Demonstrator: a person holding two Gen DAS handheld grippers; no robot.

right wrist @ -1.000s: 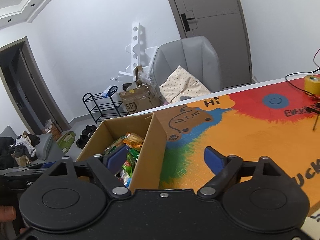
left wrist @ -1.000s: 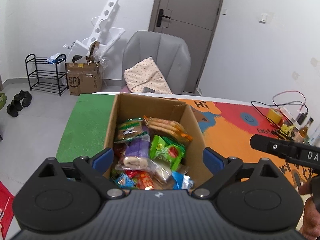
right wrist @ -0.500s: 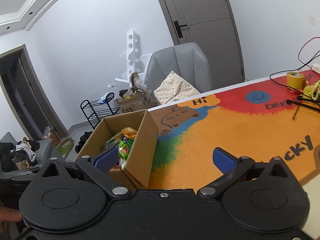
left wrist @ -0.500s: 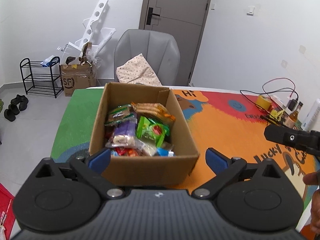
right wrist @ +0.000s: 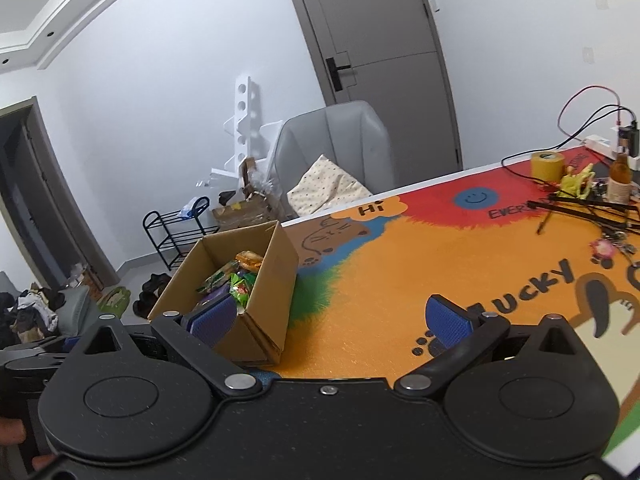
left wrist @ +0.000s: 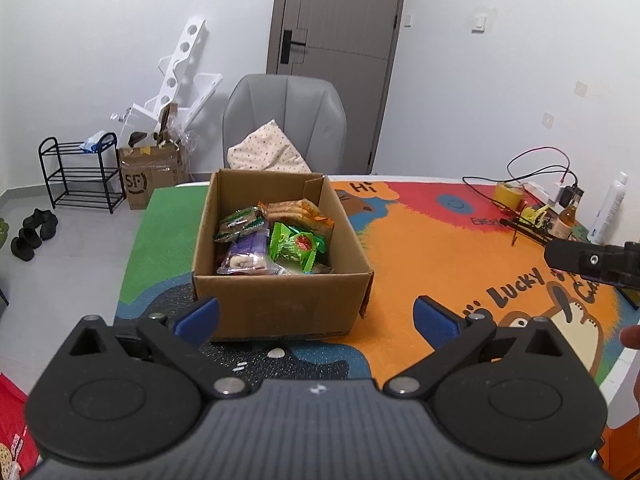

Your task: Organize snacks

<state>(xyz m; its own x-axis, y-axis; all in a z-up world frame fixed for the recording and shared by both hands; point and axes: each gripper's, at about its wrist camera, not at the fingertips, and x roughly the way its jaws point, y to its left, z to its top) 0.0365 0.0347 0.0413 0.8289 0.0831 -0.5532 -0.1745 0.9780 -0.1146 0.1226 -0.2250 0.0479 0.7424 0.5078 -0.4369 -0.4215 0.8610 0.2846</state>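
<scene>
An open cardboard box (left wrist: 280, 304) stands on the colourful table mat (left wrist: 432, 264). It holds several snack packets: a green one (left wrist: 294, 245), an orange one (left wrist: 298, 213) and a purple one (left wrist: 244, 252). The box also shows in the right wrist view (right wrist: 272, 276). My left gripper (left wrist: 316, 318) is open and empty, held back from the box's near wall. My right gripper (right wrist: 330, 322) is open and empty, to the right of the box above the mat.
A grey chair (left wrist: 284, 120) with a dotted cushion stands behind the table. Cables, a yellow tape roll (right wrist: 547, 165), a small bottle (right wrist: 619, 176) and a spray can (left wrist: 608, 208) lie at the table's far right. A shoe rack (left wrist: 80, 172) stands on the floor at left.
Both grippers have pulled back and up from the box. The box now looks smaller and farther away in both views. Both stay open and empty.
</scene>
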